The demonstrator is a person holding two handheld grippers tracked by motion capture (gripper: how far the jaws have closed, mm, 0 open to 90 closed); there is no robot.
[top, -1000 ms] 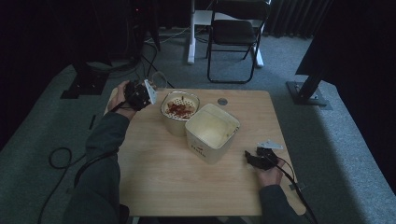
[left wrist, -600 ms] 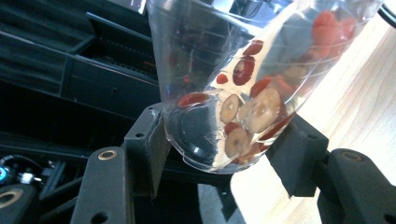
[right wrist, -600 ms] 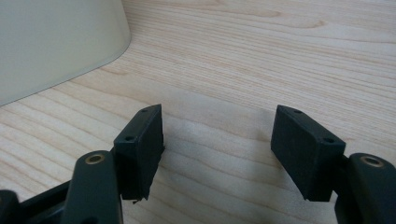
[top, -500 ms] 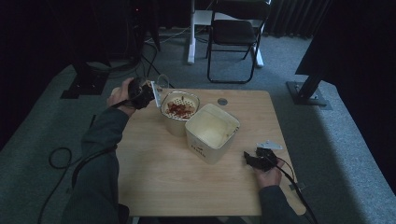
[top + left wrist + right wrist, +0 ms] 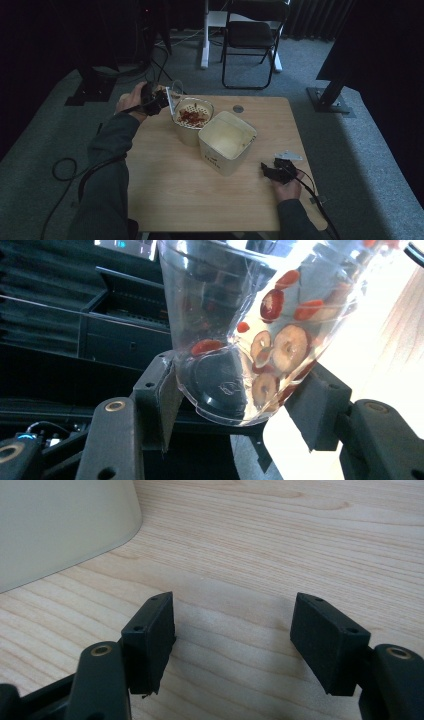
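A: While the left claw point(image 5: 162, 100) clamps the clear plastic cup point(image 5: 250, 325) near its base, that cup is tipped over the strainer bowl point(image 5: 193, 114), just left of the cream bin point(image 5: 227, 141).

B: And dried red fruit slices point(image 5: 280, 347) lie along the cup's lower wall, with more already heaped in the strainer bowl.

A: Thin cup, that. Light, I'd say, and soft enough to buckle if squeezed hard, slick too. Low on the wall by the stiff bottom looks the safest hold, which is where the pads sit.

B: Against a second ago, the cup has swung in from left of the strainer bowl to its rim and tilted further.

A: Centre stage, the cream bin hasn't budged on the surface point(image 5: 190, 195).

B: Right of the bin, the right claw point(image 5: 270, 171) rests on the wood, jaws wide apart with nothing between them. They've just been opening a shade more, hand staying put.
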